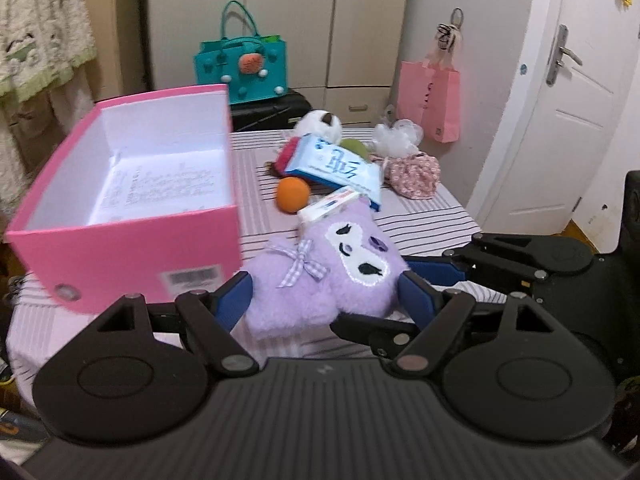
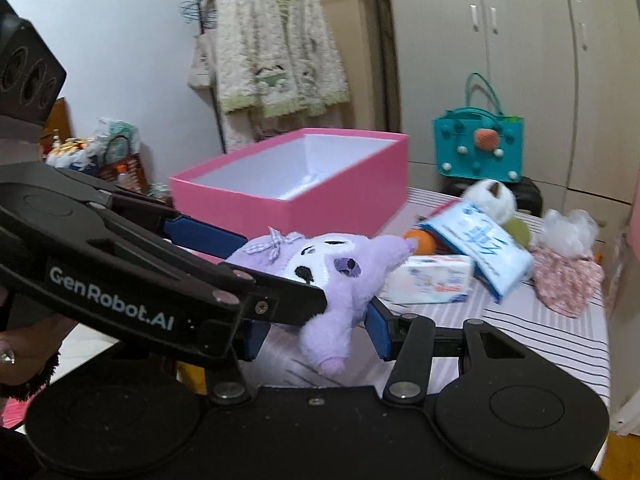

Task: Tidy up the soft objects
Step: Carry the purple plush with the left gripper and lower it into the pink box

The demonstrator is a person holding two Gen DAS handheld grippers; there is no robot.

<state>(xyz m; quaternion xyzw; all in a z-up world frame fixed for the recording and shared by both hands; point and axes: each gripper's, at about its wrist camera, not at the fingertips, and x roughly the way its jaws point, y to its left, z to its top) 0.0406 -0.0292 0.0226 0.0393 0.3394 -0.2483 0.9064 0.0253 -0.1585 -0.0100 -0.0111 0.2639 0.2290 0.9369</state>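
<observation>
A purple plush toy (image 1: 332, 276) with a white face and a checked bow is held above the striped table (image 1: 420, 220). My left gripper (image 1: 326, 300) is shut on the plush's lower part, blue pads on both sides. My right gripper (image 2: 316, 328) is shut on the same plush (image 2: 320, 276); in the left wrist view it reaches in from the right (image 1: 436, 270). An open, empty pink box (image 1: 132, 208) stands to the left, and shows behind the plush in the right wrist view (image 2: 296, 184).
A pile lies at the table's far side: an orange ball (image 1: 293, 195), tissue packs (image 1: 340, 164), a white plush (image 1: 320, 124), a floral pouch (image 1: 412, 174). A teal bag (image 1: 240, 68) and a pink paper bag (image 1: 430, 100) lie beyond.
</observation>
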